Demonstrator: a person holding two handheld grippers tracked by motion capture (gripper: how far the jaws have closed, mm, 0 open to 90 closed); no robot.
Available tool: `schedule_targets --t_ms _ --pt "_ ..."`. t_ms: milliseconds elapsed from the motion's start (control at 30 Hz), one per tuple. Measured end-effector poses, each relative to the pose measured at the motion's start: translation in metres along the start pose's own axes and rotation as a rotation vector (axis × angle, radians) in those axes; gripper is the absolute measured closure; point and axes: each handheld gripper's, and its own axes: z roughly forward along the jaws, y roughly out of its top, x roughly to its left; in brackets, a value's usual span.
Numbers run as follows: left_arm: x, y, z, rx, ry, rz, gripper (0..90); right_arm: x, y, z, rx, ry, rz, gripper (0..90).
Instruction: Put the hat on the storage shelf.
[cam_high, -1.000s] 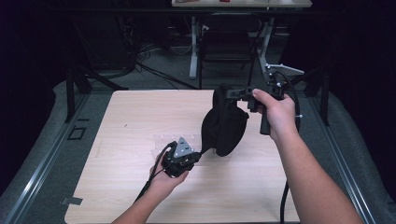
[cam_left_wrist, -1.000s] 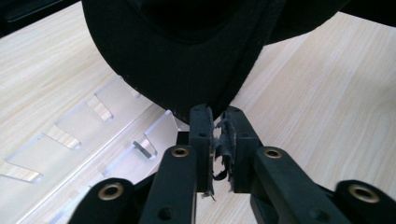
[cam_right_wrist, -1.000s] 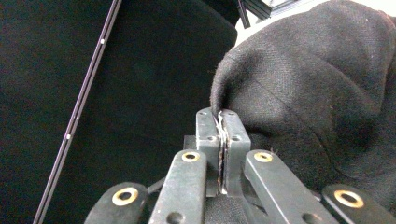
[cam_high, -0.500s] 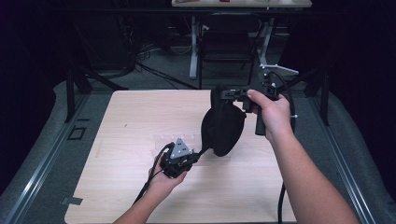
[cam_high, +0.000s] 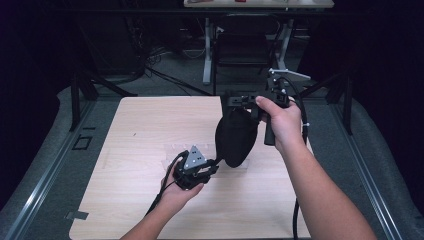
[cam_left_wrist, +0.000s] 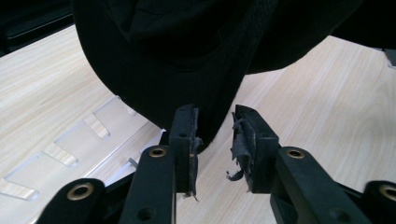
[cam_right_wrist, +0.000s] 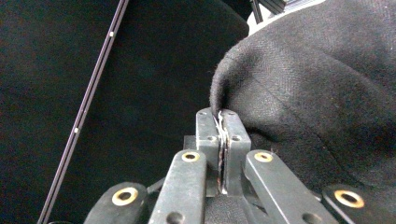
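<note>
Item: black cloth (cam_high: 236, 135), a soft dark garment or pouch, hanging in the air above the table (cam_high: 125, 200), just past centre toward 2 o'clock. Its upper edge is pinched; its rounded lower end dangles free over a clear plastic sheet (cam_high: 175, 150) lying flat on the wood.

Right gripper (cam_high: 231, 101): at 1 o'clock, held high in your right hand (cam_high: 280, 120). Jaws pressed tight together on a fold of the cloth's rim, bearing its whole weight.

Left gripper (cam_high: 215, 162): at 6 o'clock of the cloth, low over the table in your left hand (cam_high: 180, 187). Jaws parted a moderate gap, holding nothing; the cloth's bottom edge sits just at the gap's mouth, seemingly brushing one pad (cam_left_wrist: 187, 135).

Step judged in hand: taking a second hold on the hanging cloth.

Next move calls for: nudge your left gripper toward 12 o'clock so the hem sits between the pads, then close.
</note>
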Motion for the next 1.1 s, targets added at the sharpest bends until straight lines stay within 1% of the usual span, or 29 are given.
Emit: schedule_targets --t_ms 133,167,233,267,333,533,633,667,733,833,867,1000,1100 --pt "0.002 0.000 0.002 0.011 0.010 0.000 78.3 0.002 -0.001 0.004 0.008 0.004 -0.003 88.6" --pt "0.002 -0.001 0.002 0.011 0.013 0.010 79.1 0.002 -0.001 0.005 0.008 0.005 -0.001 88.6" --pt "0.001 -0.001 0.001 0.016 0.030 0.054 81.3 0.002 -0.001 0.007 0.007 0.008 -0.002 88.5" --pt "0.000 -0.002 0.002 0.014 0.034 0.057 82.5 0.003 -0.001 0.008 0.010 0.011 -0.002 88.5" --pt "0.000 -0.003 0.001 0.017 0.042 0.069 83.3 0.003 -0.001 0.010 0.009 0.014 0.000 88.4" --pt "-0.003 -0.006 0.001 0.015 0.064 0.083 84.5 0.005 -0.002 0.016 0.026 0.014 -0.008 87.6" --pt "-0.005 -0.008 0.001 0.012 0.081 0.113 84.8 0.005 -0.003 0.017 0.028 0.021 -0.011 85.6" --pt "-0.006 -0.009 0.001 0.012 0.082 0.116 84.9 0.006 -0.003 0.017 0.026 0.027 -0.011 85.2" --pt "-0.005 -0.009 0.001 0.008 0.082 0.116 84.9 0.007 -0.003 0.015 0.020 0.032 -0.017 84.5" --pt "-0.002 -0.010 0.000 0.004 0.074 0.099 84.9 0.008 -0.004 0.013 0.014 0.028 -0.022 83.2" --pt "-0.001 -0.011 0.000 -0.002 0.074 0.090 85.0 0.008 -0.004 0.011 0.010 0.026 -0.027 83.1" --pt "0.000 -0.015 -0.001 0.002 0.079 0.083 85.1 0.006 -0.003 0.002 -0.011 0.027 -0.032 82.9" --pt "0.001 -0.018 -0.001 -0.004 0.079 0.076 85.2 0.005 -0.003 -0.003 -0.017 0.016 -0.034 82.9"
